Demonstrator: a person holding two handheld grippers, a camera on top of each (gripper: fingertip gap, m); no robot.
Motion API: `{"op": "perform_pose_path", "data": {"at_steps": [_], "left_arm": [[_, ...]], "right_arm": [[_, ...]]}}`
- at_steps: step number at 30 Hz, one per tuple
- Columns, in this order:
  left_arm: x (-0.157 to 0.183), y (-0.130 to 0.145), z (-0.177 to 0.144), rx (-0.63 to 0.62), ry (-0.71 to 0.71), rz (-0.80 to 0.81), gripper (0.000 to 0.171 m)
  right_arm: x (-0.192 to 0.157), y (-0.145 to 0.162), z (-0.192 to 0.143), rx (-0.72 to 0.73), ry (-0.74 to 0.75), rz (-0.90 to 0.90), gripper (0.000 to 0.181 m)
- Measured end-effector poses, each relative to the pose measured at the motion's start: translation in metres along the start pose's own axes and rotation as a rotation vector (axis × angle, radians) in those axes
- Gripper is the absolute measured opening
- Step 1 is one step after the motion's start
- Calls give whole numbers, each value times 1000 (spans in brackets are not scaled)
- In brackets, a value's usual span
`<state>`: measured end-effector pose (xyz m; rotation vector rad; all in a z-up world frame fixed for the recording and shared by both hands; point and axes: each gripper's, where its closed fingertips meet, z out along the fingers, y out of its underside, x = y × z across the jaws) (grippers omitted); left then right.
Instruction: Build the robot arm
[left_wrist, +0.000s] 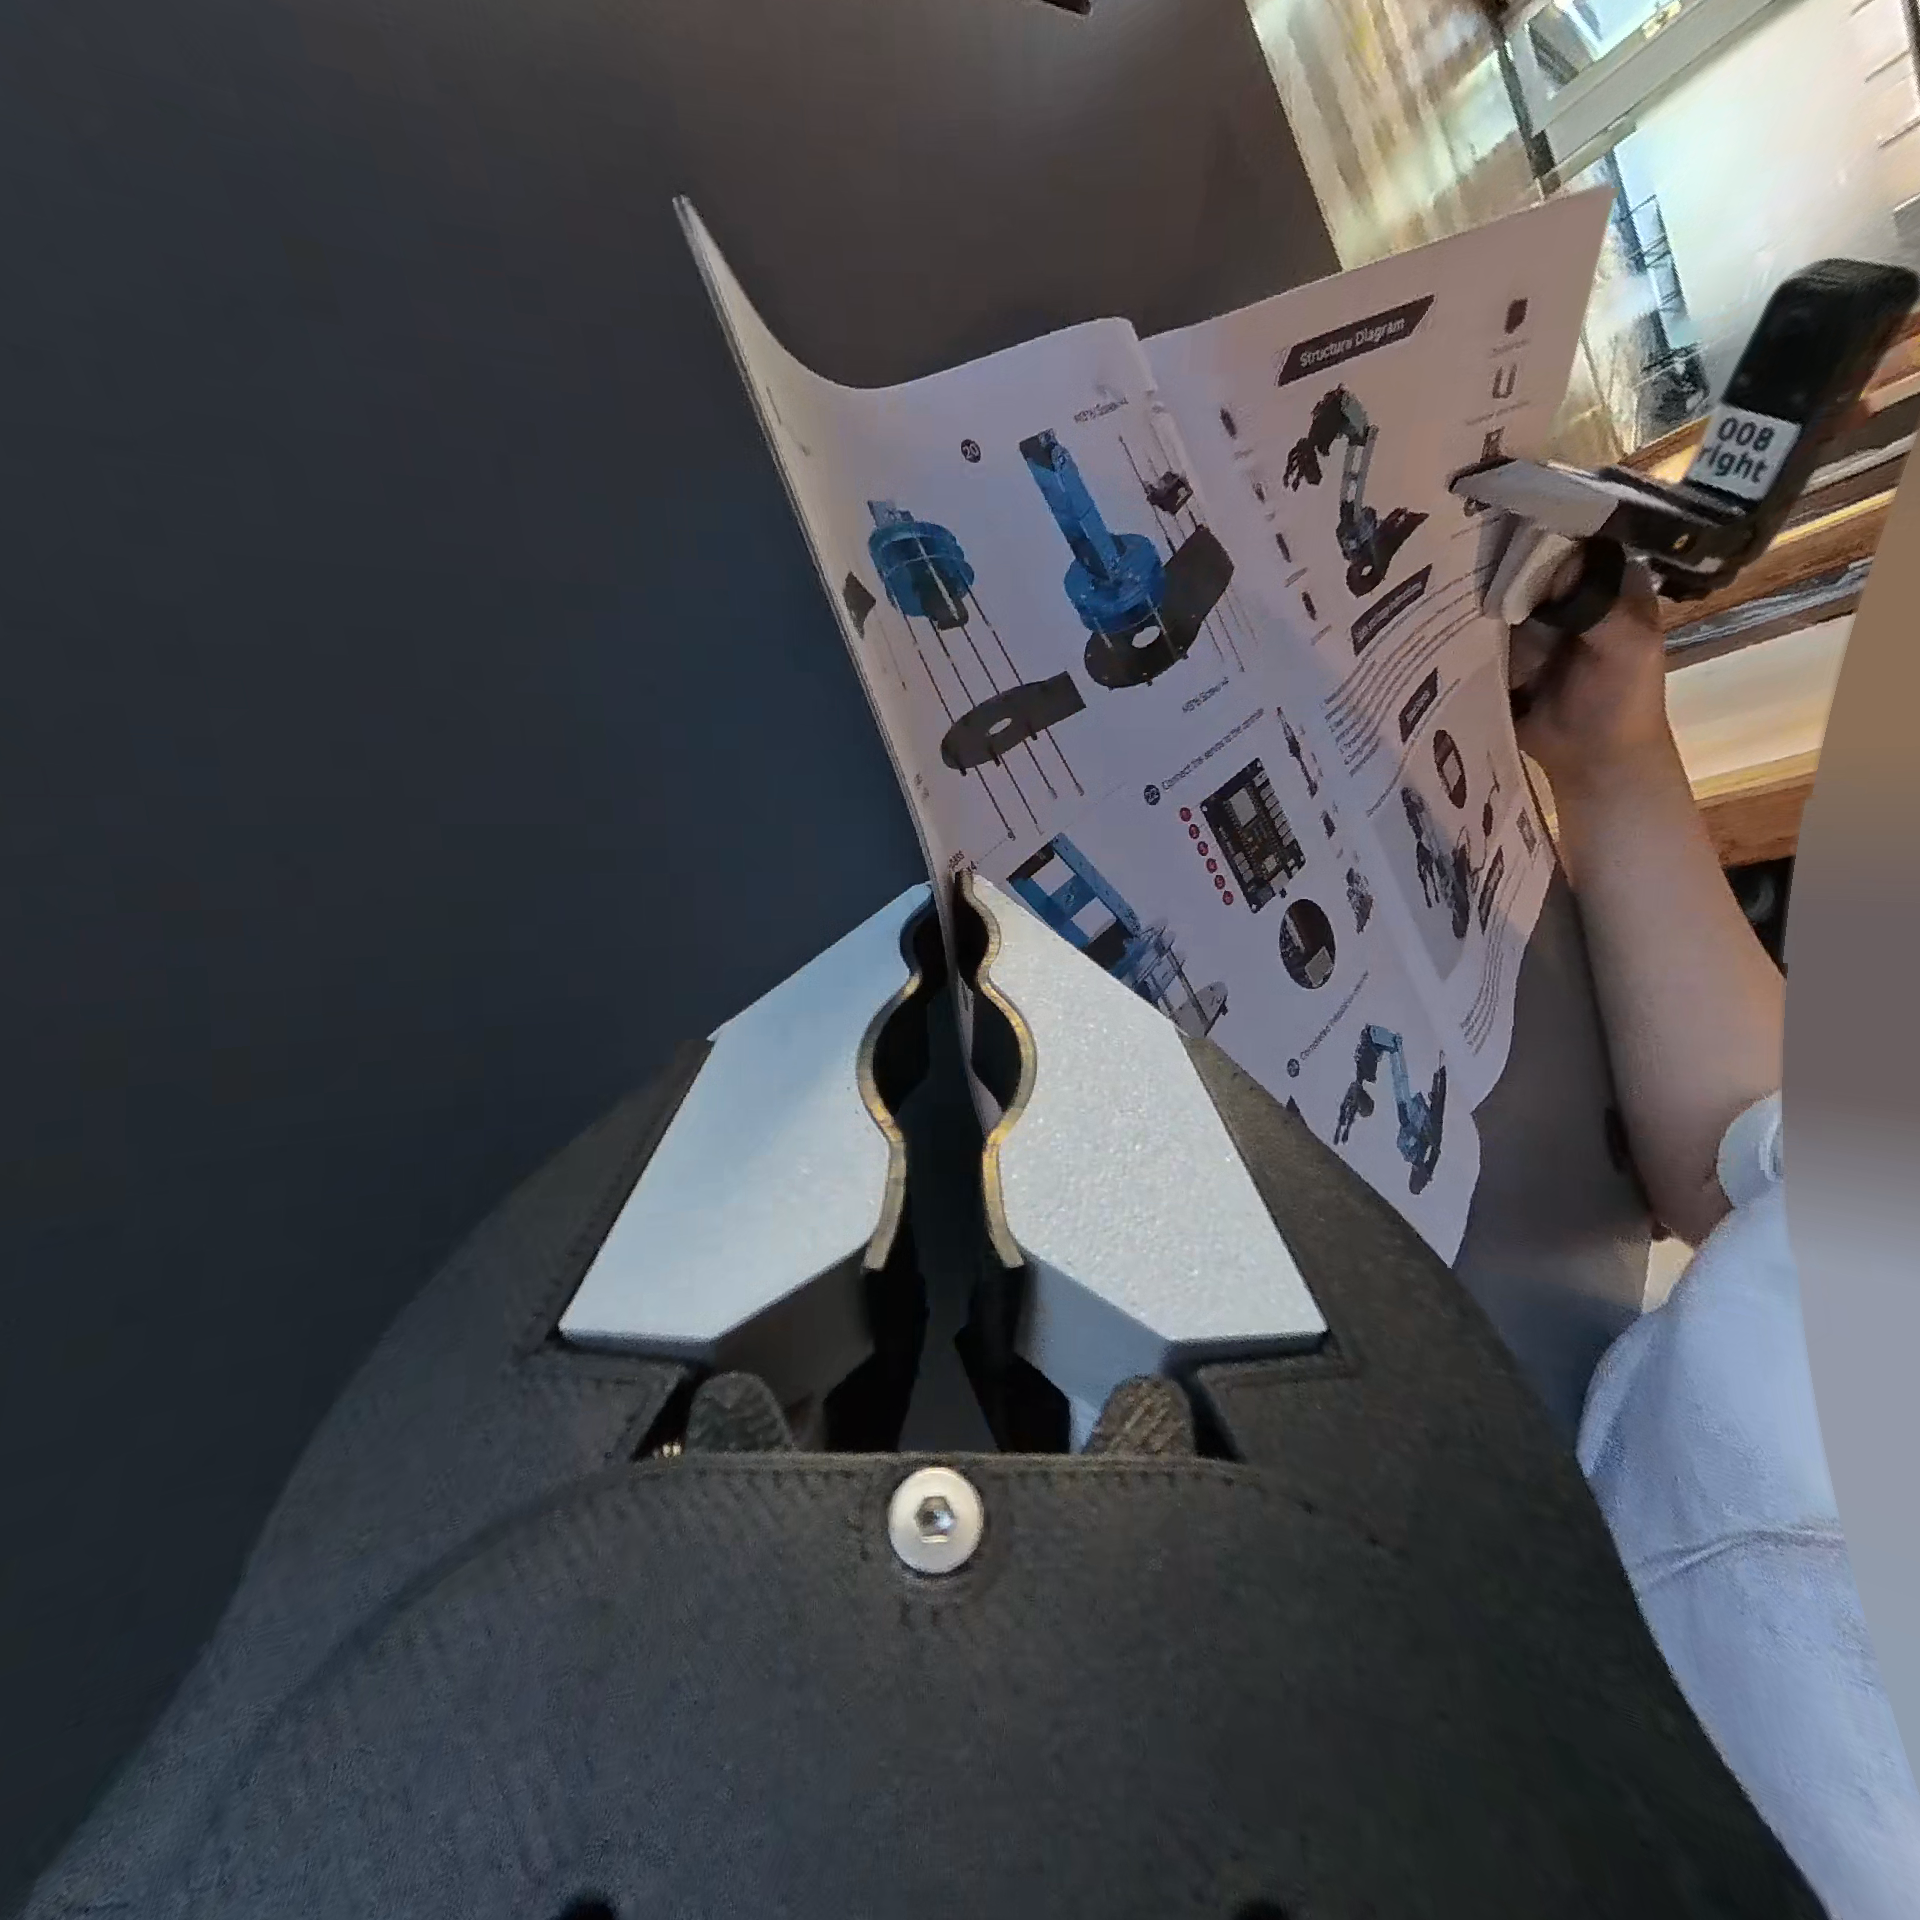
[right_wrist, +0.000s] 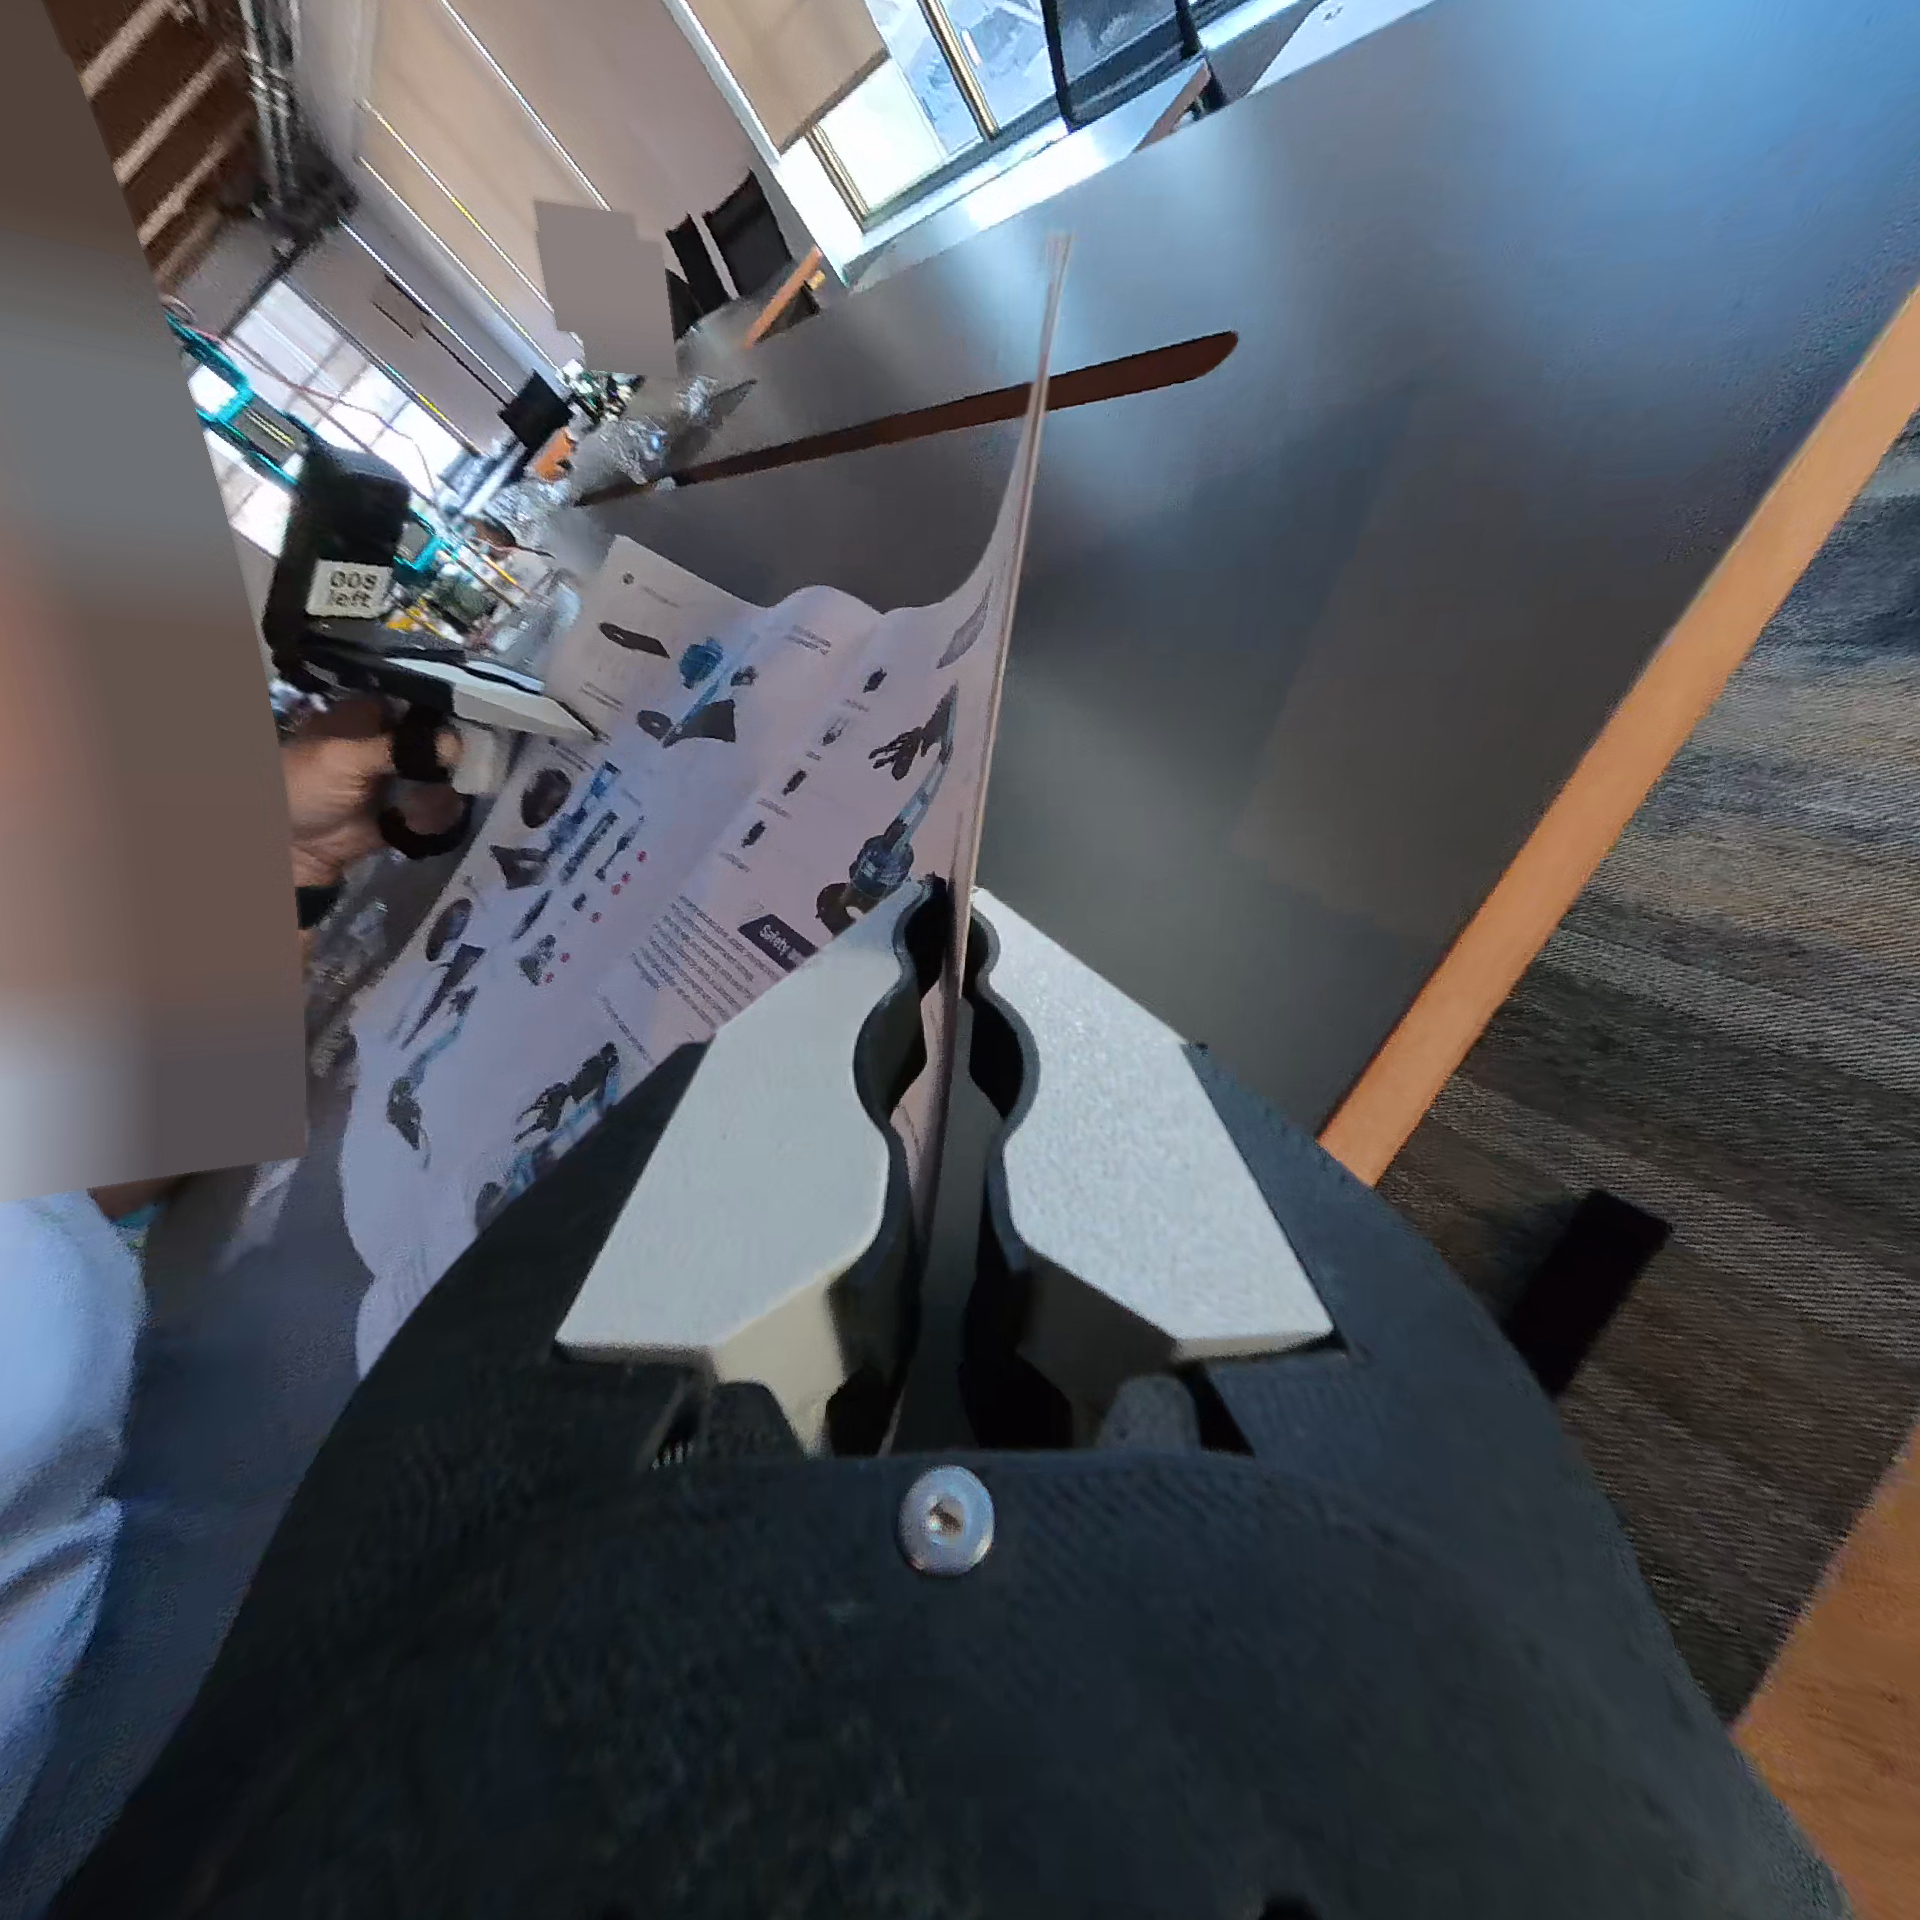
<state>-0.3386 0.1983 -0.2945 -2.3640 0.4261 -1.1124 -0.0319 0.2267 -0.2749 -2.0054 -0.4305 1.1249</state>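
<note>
The left gripper (left_wrist: 958, 904) is clamped on one edge of an open instruction booklet (left_wrist: 1195, 665); the right gripper (right_wrist: 951, 914) pinches the opposite edge, held above the dark bench (right_wrist: 1455, 520); page corners hidden behind both grippers.

Bright window glare, blurred backgrounds, wide-angle edge distortion.

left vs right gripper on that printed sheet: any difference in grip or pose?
Left gripper pinches the printed sheet at the edge with blue assembly drawings; right gripper pinches the opposite edge, by a black robot-arm drawing. In the left wrist view the sheet spreads to the right of its jaws; in the right wrist view it spreads left. Shared: both have their jaws shut on the sheet, which hangs curved between them above the dark table.
</note>
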Motion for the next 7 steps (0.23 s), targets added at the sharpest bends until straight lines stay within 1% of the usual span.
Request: {"op": "perform_pose_path", "data": {"at_steps": [7], "left_arm": [[0, 0, 0, 5, 1, -3, 0]], "right_arm": [[0, 1, -1, 5, 22, -24, 0]]}}
